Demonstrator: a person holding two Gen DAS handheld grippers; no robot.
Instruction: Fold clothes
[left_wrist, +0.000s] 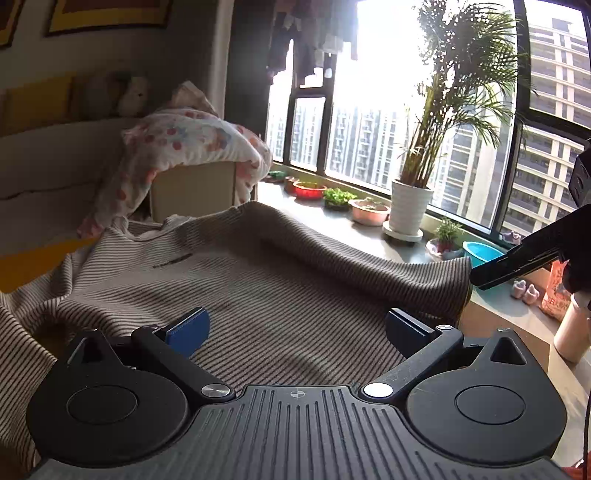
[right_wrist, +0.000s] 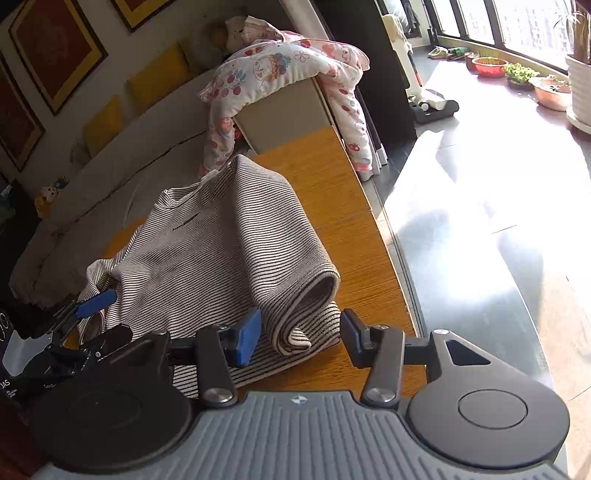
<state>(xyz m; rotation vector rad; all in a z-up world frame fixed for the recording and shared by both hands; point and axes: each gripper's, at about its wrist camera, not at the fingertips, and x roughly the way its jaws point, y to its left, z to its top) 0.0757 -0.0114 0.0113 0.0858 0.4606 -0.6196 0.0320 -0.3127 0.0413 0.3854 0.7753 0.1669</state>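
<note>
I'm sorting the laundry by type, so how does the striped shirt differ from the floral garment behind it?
The striped shirt has thin dark and light stripes; the floral garment is white with red and pink prints. The striped shirt lies on the wooden table, one side folded over; the floral garment hangs draped over a cardboard box, unfolded. Neither is held: the left gripper and right gripper are open.

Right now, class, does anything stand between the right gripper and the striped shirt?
Nothing visible does. The right gripper stands open at the striped shirt, whose rolled hem edge lies between its fingers on the wooden table.
</note>
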